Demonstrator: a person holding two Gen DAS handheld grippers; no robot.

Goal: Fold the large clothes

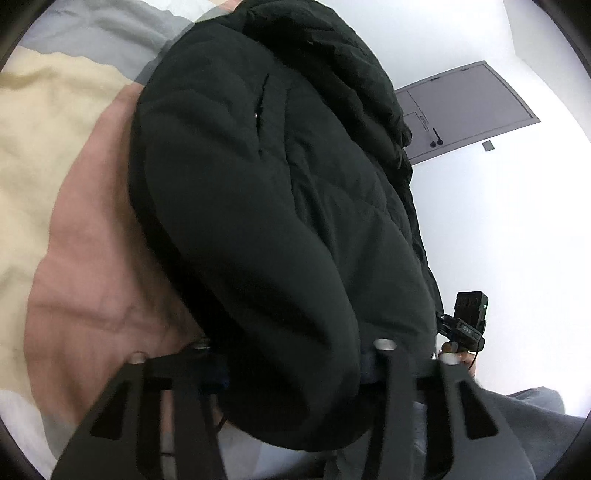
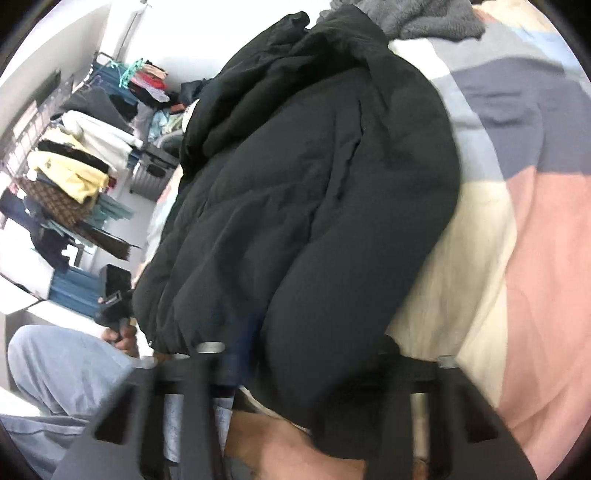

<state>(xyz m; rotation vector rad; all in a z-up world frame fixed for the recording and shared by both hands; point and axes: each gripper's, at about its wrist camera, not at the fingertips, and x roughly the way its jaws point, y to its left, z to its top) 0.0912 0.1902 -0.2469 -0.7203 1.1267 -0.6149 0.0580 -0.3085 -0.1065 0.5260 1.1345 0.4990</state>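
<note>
Black puffer jacket bunched in a thick puffy mass, lying on a bedspread of cream, pink, grey and white blocks; its near edge hangs down over both grippers' fingers. Pocket slit with a small metal zip pull visible on the upper panel in the left wrist view. In the right wrist view the jacket shows its collar or hood heaped at the far end, beside a grey fleecy item at the top edge.

Left gripper: jacket fabric bulges between the two fingers and covers the tips; whether the jaws clamp it cannot be told. Right gripper: same case, jacket hem draped between the fingers, blurred, jaw state not readable.

Each view catches the other gripper past the jacket's edge, held in a hand, with a camera block on top: right one at, left one at.

Beyond: a clothes rack along the wall, loaded with hanging and stacked garments: yellow, white, brown patterned, dark blue, teal. Blue bins beneath it; contents not visible. Person's grey-blue trouser leg at lower left. Grey door on a white wall
</note>
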